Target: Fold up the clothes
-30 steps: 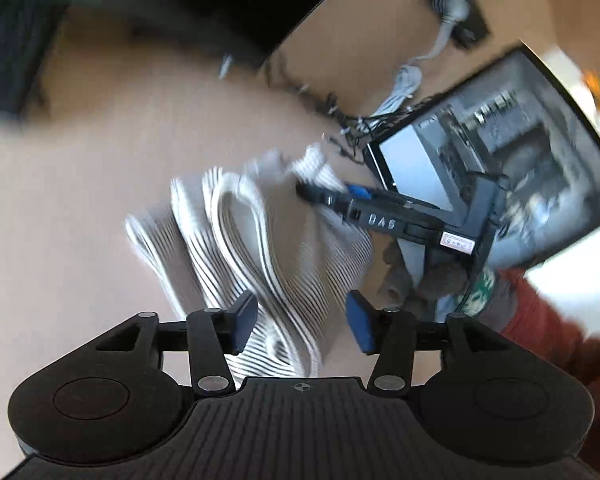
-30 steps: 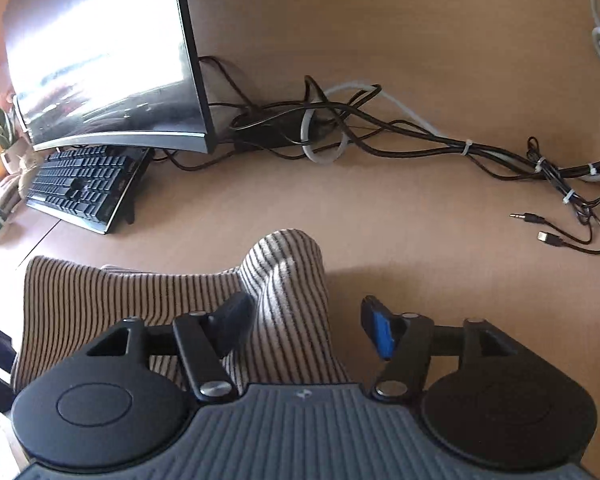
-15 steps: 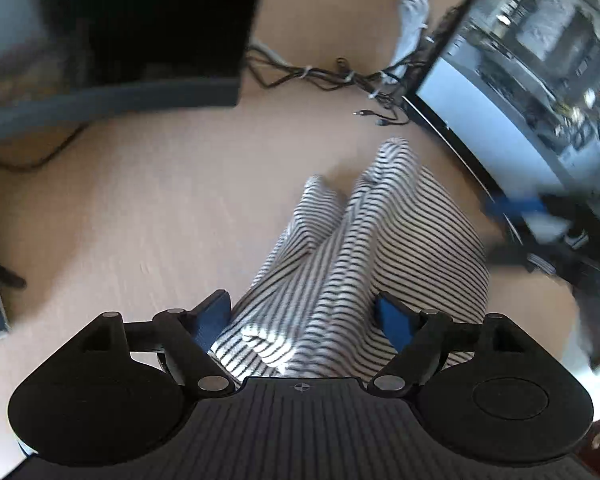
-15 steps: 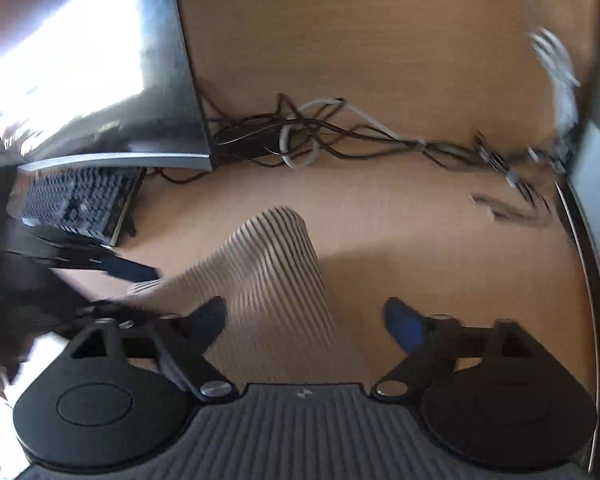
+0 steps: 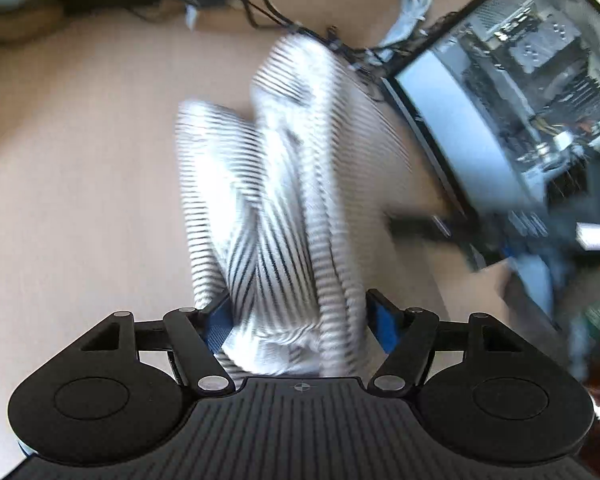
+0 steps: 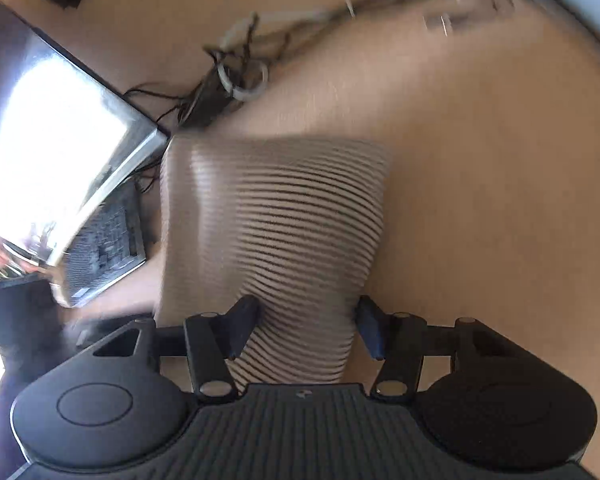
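Between both grippers: striped garment (image 5: 276, 184), bunched, above desk (image 5: 80, 184), long axis running forward from left gripper (image 5: 298, 320). Left and right gripper (image 6: 308, 328) each wide, cloth between fingers; grip uncertain.

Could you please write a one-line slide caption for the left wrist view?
Left gripper, jaws spread around a bunched striped garment on a wooden desk.

Bright daylight, strong motion blur in both fisheye views, glare whitening the monitor (image 6: 56, 152), edges bowed.
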`<action>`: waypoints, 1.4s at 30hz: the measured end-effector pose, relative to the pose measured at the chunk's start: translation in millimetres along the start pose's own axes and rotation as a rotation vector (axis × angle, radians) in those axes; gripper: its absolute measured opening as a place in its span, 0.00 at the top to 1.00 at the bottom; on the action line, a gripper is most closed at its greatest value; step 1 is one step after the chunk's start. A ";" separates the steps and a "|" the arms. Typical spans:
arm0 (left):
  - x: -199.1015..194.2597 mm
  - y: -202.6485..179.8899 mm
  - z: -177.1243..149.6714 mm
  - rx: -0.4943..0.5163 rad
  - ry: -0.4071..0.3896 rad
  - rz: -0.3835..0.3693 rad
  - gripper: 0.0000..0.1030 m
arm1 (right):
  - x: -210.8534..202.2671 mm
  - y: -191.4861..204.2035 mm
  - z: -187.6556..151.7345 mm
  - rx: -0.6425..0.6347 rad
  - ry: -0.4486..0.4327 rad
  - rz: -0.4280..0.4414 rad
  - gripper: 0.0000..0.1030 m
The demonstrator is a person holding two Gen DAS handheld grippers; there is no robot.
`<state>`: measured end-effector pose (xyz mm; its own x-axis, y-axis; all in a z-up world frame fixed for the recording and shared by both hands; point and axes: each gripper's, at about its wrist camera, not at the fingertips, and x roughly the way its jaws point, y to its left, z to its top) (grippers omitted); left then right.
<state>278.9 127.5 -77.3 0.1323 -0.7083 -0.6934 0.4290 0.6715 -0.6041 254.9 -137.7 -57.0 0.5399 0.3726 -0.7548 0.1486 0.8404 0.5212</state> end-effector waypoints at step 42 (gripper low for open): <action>-57.5 -1.6 30.5 -0.131 -0.344 0.004 0.32 | -31.6 73.9 -54.0 -0.593 -0.318 -0.212 0.00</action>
<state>297.8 160.4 -24.5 0.4360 -0.7224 -0.5368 0.3126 0.6809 -0.6624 204.2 -66.1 -16.2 0.7789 0.1203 -0.6155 -0.1507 0.9886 0.0024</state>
